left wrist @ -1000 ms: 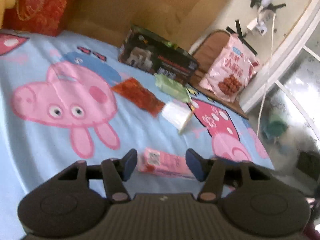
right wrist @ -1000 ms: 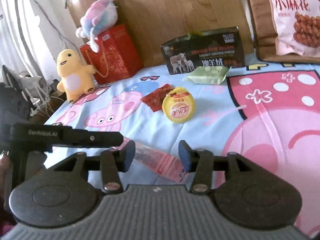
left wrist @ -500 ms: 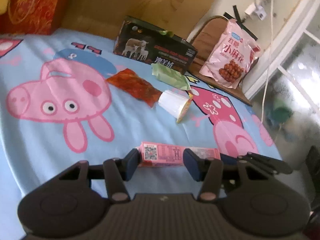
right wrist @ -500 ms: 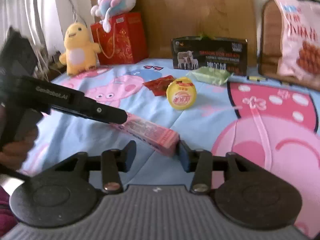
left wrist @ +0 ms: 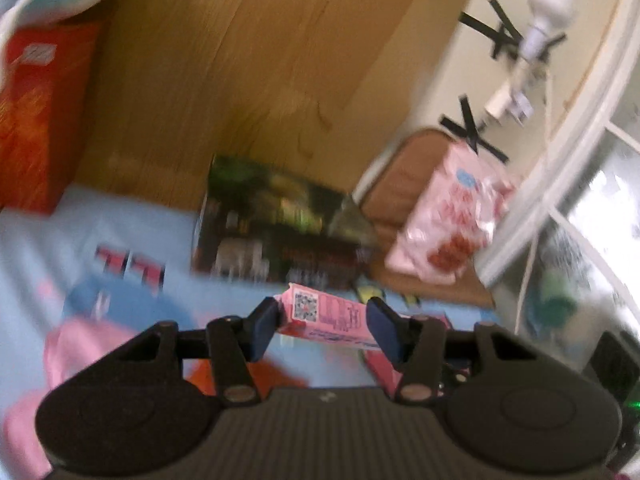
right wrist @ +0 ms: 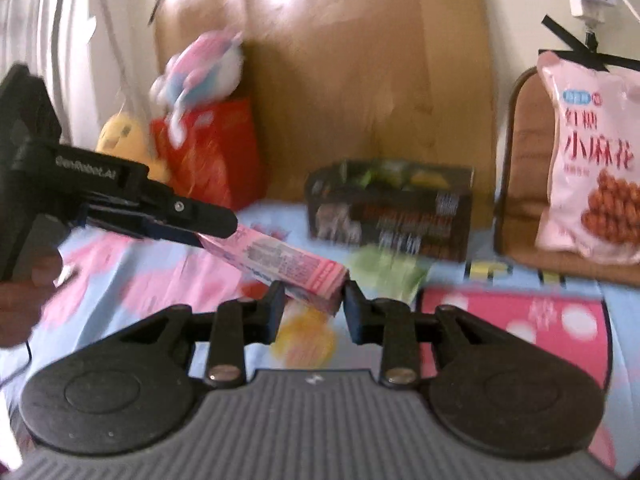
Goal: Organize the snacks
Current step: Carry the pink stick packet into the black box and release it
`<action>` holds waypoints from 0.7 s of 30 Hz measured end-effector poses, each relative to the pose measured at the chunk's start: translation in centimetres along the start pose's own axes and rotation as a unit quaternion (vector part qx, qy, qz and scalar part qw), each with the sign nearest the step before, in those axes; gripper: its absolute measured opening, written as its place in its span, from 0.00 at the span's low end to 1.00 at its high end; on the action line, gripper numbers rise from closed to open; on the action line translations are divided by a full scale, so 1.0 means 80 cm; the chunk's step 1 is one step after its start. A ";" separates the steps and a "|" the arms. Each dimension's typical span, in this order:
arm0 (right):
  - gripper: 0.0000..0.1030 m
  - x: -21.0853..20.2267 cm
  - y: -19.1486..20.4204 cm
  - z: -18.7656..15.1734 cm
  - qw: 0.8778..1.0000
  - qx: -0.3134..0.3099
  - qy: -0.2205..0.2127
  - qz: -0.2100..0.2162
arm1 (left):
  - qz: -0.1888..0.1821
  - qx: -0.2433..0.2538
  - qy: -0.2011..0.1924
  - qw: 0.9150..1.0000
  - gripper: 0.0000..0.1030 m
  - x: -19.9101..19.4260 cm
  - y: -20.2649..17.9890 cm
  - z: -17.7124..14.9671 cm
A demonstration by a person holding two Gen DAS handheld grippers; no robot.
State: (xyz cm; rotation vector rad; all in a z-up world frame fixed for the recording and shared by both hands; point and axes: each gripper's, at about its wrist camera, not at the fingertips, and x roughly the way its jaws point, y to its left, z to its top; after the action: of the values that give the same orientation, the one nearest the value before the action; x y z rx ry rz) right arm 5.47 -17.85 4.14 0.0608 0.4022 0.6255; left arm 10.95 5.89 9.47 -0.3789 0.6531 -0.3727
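Note:
A long pink snack box (left wrist: 326, 316) is lifted off the blue cartoon blanket (left wrist: 48, 240). My left gripper (left wrist: 322, 330) is shut on one end of it. In the right wrist view the same box (right wrist: 280, 262) runs from the left gripper's fingers (right wrist: 192, 220) to my right gripper (right wrist: 314, 308), which is shut on the other end. A dark open box with snacks inside (right wrist: 390, 214) stands at the back against the wooden headboard; it also shows in the left wrist view (left wrist: 276, 232). Both views are blurred.
A green packet (right wrist: 384, 268) and a yellow-lidded cup (right wrist: 308, 336) lie on the blanket below the right gripper. A pink snack bag (right wrist: 592, 152) leans on a brown cushion (right wrist: 524, 184). A red gift bag (right wrist: 212, 152) and plush toys (right wrist: 200, 68) stand at the left.
Both grippers have closed on the pink box and lifted it off the blanket, moving it toward the dark box at the back. Both cameras have tilted up.

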 end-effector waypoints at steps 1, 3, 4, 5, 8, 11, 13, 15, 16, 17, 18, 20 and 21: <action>0.34 0.012 -0.009 0.011 1.000 0.005 -0.004 -0.004 | 0.002 0.003 -0.002 1.000 0.47 0.014 0.001 0.015; 0.34 0.037 -0.028 0.034 1.000 0.019 -0.012 -0.011 | 0.012 0.007 -0.001 1.000 0.47 0.042 0.005 0.039; 0.34 0.047 -0.036 0.043 1.000 0.024 -0.014 -0.013 | 0.016 0.005 0.007 1.000 0.48 0.057 0.008 0.048; 0.34 0.061 -0.045 0.052 0.999 0.030 -0.013 -0.017 | 0.021 0.000 0.019 1.000 0.48 0.074 0.011 0.055; 0.34 0.095 -0.064 0.070 0.999 0.041 0.009 -0.034 | 0.033 -0.009 0.035 0.999 0.56 0.112 0.024 0.063; 0.34 0.125 -0.075 0.075 0.998 0.035 0.027 -0.040 | 0.044 -0.023 0.035 0.998 0.60 0.134 0.035 0.075; 0.34 0.138 -0.078 0.080 0.999 0.025 0.028 -0.037 | 0.047 -0.031 0.038 0.998 0.67 0.145 0.038 0.083; 0.35 0.145 -0.076 0.086 0.999 0.017 0.029 -0.039 | 0.046 -0.041 0.039 0.997 0.71 0.148 0.040 0.087; 0.36 0.145 -0.076 0.090 0.999 0.015 0.026 -0.035 | 0.043 -0.043 0.039 0.997 0.71 0.145 0.040 0.088; 0.36 0.144 -0.075 0.093 0.999 0.015 0.025 -0.036 | 0.041 -0.045 0.038 0.997 0.71 0.141 0.039 0.089; 0.36 0.140 -0.076 0.096 0.999 0.019 0.023 -0.034 | 0.036 -0.050 0.038 0.997 0.71 0.136 0.039 0.091; 0.35 0.133 -0.077 0.100 0.999 0.024 0.010 -0.029 | 0.017 -0.059 0.030 0.998 0.71 0.125 0.037 0.096; 0.35 0.128 -0.076 0.102 0.999 0.021 0.001 -0.034 | 0.016 -0.058 0.027 0.998 0.71 0.121 0.034 0.099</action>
State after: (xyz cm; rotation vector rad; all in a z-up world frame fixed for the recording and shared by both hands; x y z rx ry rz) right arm 19.57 -16.30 7.03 0.0862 0.4177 0.5497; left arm 23.70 5.67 9.09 -0.4692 0.7338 -0.3162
